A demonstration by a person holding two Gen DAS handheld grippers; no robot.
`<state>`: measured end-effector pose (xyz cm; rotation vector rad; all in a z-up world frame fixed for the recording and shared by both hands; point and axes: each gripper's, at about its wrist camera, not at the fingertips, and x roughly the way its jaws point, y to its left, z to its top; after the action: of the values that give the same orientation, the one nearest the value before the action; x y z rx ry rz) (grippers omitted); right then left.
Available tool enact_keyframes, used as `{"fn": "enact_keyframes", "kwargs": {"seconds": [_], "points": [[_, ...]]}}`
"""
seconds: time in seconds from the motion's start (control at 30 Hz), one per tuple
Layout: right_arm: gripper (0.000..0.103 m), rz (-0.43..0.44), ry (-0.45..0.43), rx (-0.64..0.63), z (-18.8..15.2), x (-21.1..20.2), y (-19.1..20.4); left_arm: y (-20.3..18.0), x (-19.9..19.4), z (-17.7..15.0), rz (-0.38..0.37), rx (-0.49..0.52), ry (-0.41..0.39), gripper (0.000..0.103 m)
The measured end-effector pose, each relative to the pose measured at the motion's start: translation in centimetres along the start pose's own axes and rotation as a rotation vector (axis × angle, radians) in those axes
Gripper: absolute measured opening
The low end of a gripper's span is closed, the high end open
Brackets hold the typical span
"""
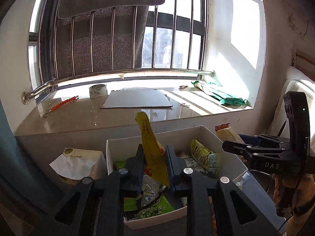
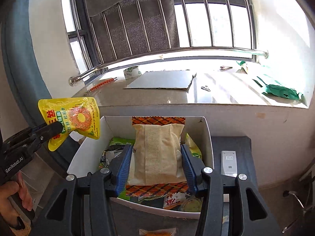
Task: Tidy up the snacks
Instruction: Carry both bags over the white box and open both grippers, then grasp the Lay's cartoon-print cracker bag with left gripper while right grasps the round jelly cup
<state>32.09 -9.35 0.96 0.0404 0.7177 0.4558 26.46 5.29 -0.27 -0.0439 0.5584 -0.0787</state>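
Clamping a yellow pouch (image 1: pixel 152 149) left and beige packet (image 2: pixel 159 153) right, each hand-held gripper hangs over the white box (image 2: pixel 206 137).

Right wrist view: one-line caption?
Right gripper holds a beige snack pack above the white box.

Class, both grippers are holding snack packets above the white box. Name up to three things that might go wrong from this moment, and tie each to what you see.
1. The left gripper pinches the yellow packet only near its lower end, so it may swing or slip out.
2. The white box already looks crowded; the beige packet in the right gripper may end up perched on top.
3. The grippers are close together and might collide.
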Motion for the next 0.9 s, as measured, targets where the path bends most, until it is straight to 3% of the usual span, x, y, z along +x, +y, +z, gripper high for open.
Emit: {"fn": "enact_keyframes", "kwargs": {"seconds": [0.03, 0.07, 0.1, 0.37, 0.57, 0.77, 0.9], "points": [[0.092, -0.009, 0.008, -0.001, 0.2, 0.6, -0.1, 0.2, 0.8, -0.2, 0.009, -0.01, 0.036, 0.04], [0.103, -0.019, 0.012, 0.003, 0.2, 1.1, -0.3, 0.6, 1.0, -0.3, 0.021, -0.022, 0.046, 0.069], [0.103, -0.018, 0.009, 0.011, 0.0, 1.2, -0.5, 0.8, 1.0, -0.5, 0.024, -0.034, 0.048, 0.101], [0.103, 0.007, -0.018, 0.022, -1.9, -0.7, -0.5, 2.6, -1.4, -1.5, 0.047, -0.064, 0.041, 0.103], [0.103, 0.073, -0.085, 0.01, -3.6, -5.1, 1.0, 1.6, -5.7, -2.7, 0.04, -0.029, -0.014, 0.103], [0.103, 0.151, -0.123, -0.03, -8.5, -10.4, 2.2, -0.6, -10.9, -7.1, 0.007, 0.01, -0.057, 0.103], [0.103, 0.154, -0.166, -0.014, -13.1, -13.3, 2.3, -2.7, -13.3, -11.0, -0.011, 0.02, -0.055, 0.103]]}}
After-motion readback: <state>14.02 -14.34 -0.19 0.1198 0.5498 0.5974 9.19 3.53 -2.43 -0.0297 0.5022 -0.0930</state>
